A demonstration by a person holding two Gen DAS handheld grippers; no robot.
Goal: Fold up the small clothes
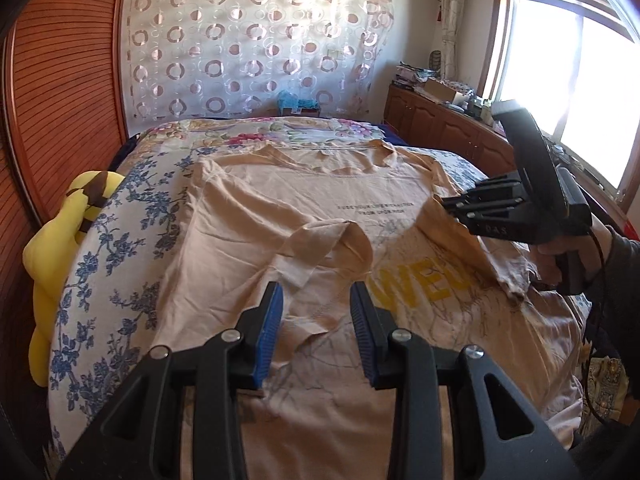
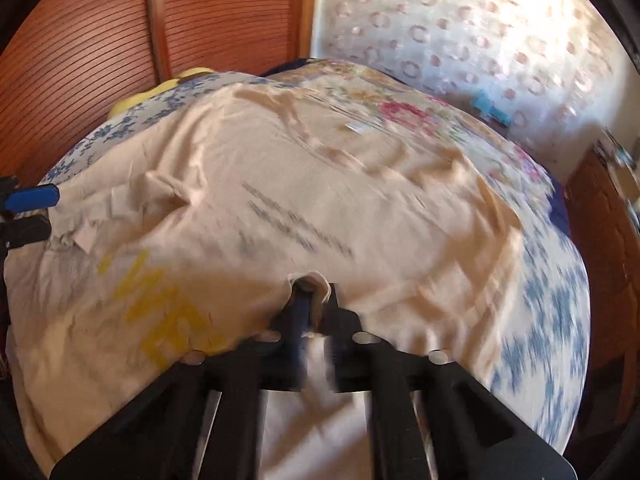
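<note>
A beige t-shirt (image 1: 288, 208) with yellow letters lies spread on the bed; it also shows in the right wrist view (image 2: 320, 208). Its left sleeve (image 1: 320, 248) is folded inward onto the body. My left gripper (image 1: 316, 304) is open and empty just above that sleeve. My right gripper (image 1: 448, 204) is shut on the shirt's right sleeve edge and lifts it off the bed; in the right wrist view (image 2: 316, 300) the cloth is pinched between its fingers. That view is blurred by motion.
The bed has a blue-and-white floral cover (image 1: 120, 240). A yellow plush toy (image 1: 60, 264) lies at its left edge by a wooden slatted wall (image 1: 60, 80). A wooden cabinet (image 1: 440, 120) with clutter stands at the right under the window.
</note>
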